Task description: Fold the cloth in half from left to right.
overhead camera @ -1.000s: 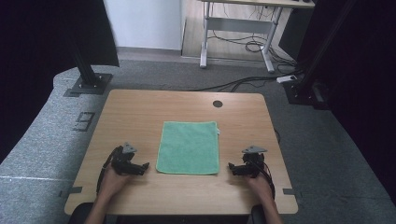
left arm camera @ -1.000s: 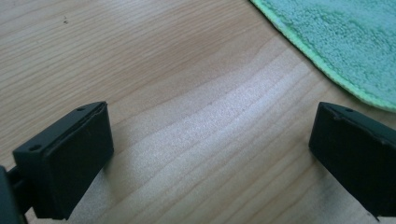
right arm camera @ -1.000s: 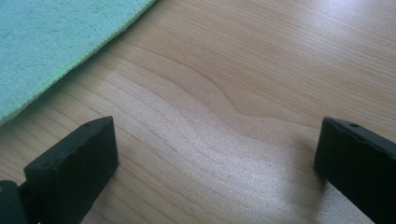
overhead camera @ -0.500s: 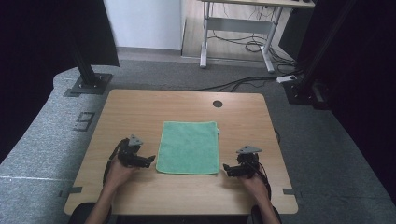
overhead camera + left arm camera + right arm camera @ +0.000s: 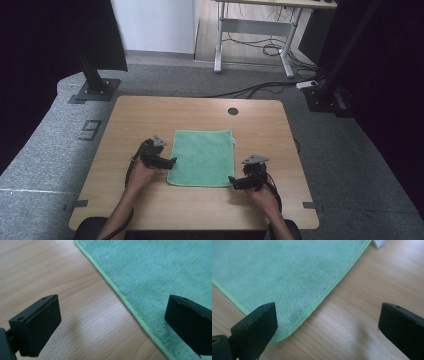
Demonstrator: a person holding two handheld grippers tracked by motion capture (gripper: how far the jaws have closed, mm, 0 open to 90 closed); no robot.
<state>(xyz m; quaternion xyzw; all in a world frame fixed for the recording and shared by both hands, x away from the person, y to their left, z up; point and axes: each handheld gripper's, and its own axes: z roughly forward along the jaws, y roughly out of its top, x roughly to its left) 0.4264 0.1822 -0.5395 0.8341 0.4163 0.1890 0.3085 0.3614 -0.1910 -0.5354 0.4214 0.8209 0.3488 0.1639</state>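
A green cloth (image 5: 203,156) lies flat in the middle of the wooden table (image 5: 130,120). My left gripper (image 5: 170,162) is open at the cloth's left edge, near its front left corner. In the left gripper view the jaws straddle the cloth's hem (image 5: 125,300), one over bare wood, one over the cloth (image 5: 160,272). My right gripper (image 5: 233,181) is open at the front right corner. In the right gripper view the cloth (image 5: 287,275) corner lies between the jaws, close to the left one.
A round cable hole (image 5: 233,111) sits near the table's far edge. A small white tag (image 5: 379,243) juts from the cloth's far right corner. Black stands (image 5: 95,85) and a desk frame (image 5: 250,37) are on the floor beyond the table.
Both grippers have moved inward toward the cloth. The left now reaches its left edge and the right its front right corner. The cloth has not moved.
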